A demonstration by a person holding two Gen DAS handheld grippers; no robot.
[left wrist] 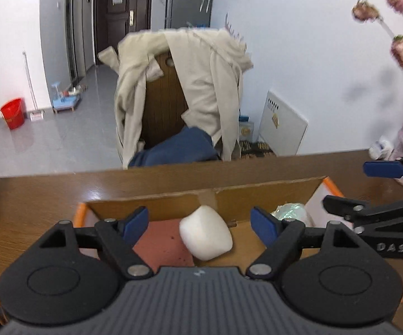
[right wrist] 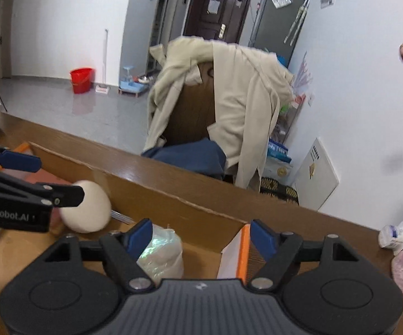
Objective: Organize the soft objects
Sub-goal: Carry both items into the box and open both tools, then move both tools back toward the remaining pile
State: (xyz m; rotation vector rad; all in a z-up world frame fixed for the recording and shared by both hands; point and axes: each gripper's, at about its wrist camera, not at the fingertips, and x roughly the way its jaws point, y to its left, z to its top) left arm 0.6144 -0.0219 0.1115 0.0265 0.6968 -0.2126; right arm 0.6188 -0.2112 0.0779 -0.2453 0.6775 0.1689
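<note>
left gripper (left wrist: 200,224): i see my blue-padded fingers (left wrist: 136,223) spread wide over the box, nothing pressed between them.
white soft block (left wrist: 205,233): a smooth, rounded, marshmallow-like pillow, plain white, lying in the cardboard box between my left fingers and free of both; in the right wrist view it looks egg-shaped and a little blurred.
cardboard box (left wrist: 173,203): open-topped, brown walls, orange-edged flaps at both ends, a reddish patch on its floor, sitting on the wooden table (left wrist: 33,195).
wrapped bundle (right wrist: 161,254): pale, soft-looking, in shiny clear film with a greenish sheen, in the right end of the box, touching my right gripper's left pad.
right gripper (right wrist: 198,237): fingers apart, not squeezing; the bundle sits by one pad, the box's orange flap by the other.
behind the table: a chair draped with a beige coat (left wrist: 201,83).
</note>
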